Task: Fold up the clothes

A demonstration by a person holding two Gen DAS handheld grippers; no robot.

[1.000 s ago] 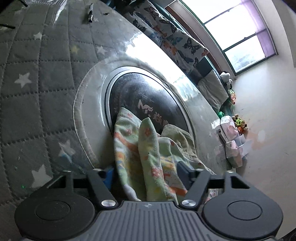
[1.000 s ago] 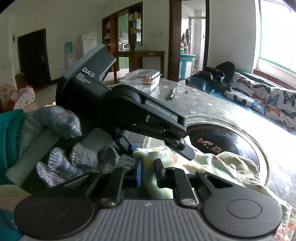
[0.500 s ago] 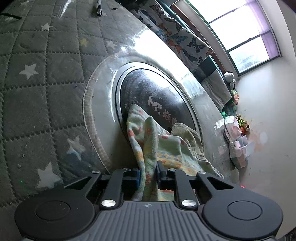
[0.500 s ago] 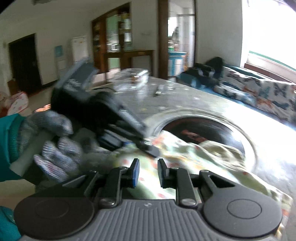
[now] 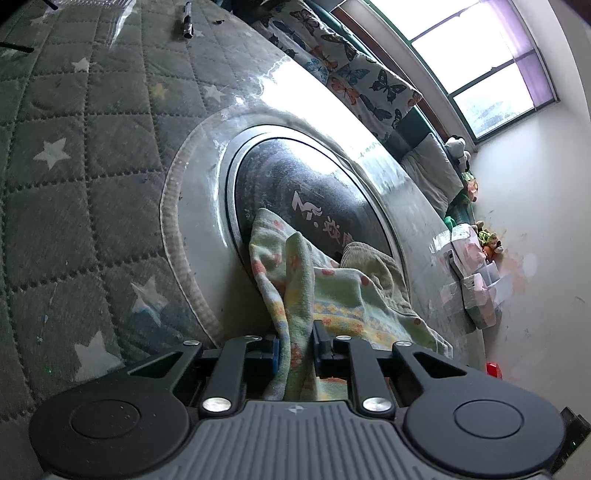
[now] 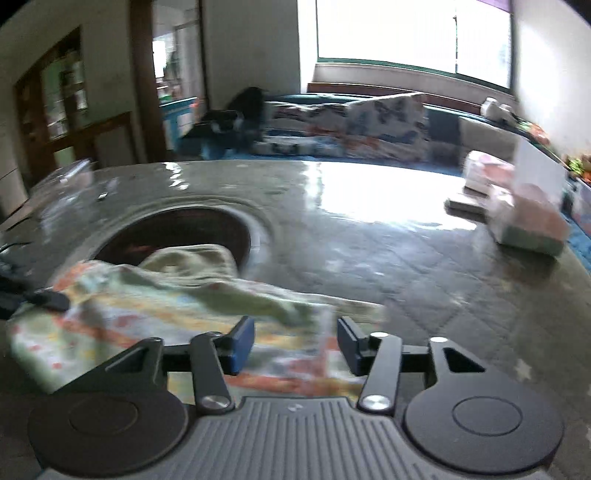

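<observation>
A pale green cloth with orange flower print (image 5: 295,280) lies crumpled at the edge of the dark round plate (image 5: 306,192) on the table. My left gripper (image 5: 294,350) is shut on a raised fold of that cloth. In the blurred right wrist view the same cloth (image 6: 155,310) spreads in front of and to the left of my right gripper (image 6: 295,343), which stands open just above the cloth's near edge. A tip of the left gripper (image 6: 48,299) shows at the far left there. An olive green piece (image 5: 369,266) lies under the printed cloth.
The table wears a grey quilted star cover (image 5: 74,155) under clear plastic. A pen (image 5: 187,22) lies at the far end. Pink and white boxes (image 6: 517,206) stand at the table's right side. A butterfly-print sofa (image 6: 351,122) runs below the window.
My left gripper closed on the cloth's fold and stayed there. My right gripper let go, opened wide and swung right, away from the left gripper and the gloved hand.
</observation>
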